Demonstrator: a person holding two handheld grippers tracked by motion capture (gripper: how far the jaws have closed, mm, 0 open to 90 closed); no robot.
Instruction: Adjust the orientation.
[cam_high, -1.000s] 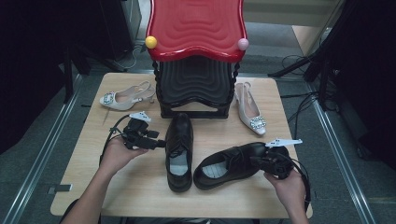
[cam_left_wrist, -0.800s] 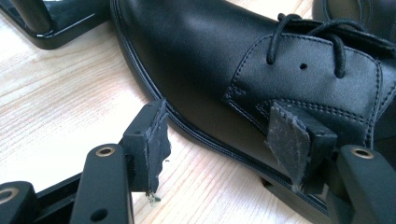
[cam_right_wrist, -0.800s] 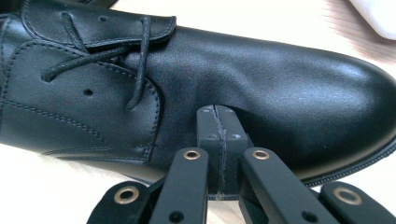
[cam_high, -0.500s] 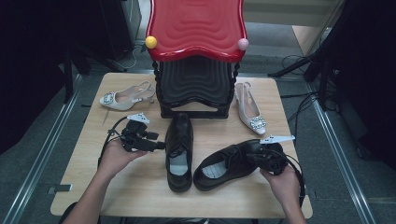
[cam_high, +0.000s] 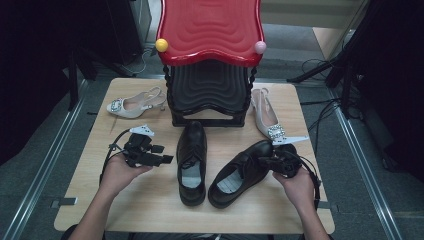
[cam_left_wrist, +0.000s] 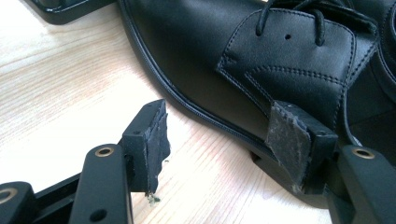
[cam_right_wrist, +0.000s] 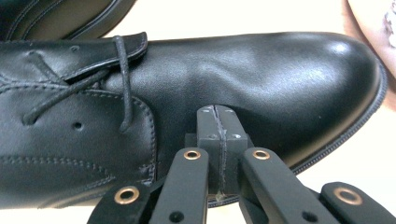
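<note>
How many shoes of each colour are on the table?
Black lace-up shoes: 2, the upright black shoe and the angled black shoe
Pale slingback shoes with sparkly buckles: 2, the left pale shoe and the right pale shoe
Total: 4 shoes

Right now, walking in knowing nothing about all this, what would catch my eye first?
Probably the glossy red-topped rack at the back of the wooden table, with a pale jewelled slingback shoe on either side. In front lie two black lace-up shoes: the left tongs stand open beside the straight one, and the right tongs, shut, press against the toe of the angled one.
</note>
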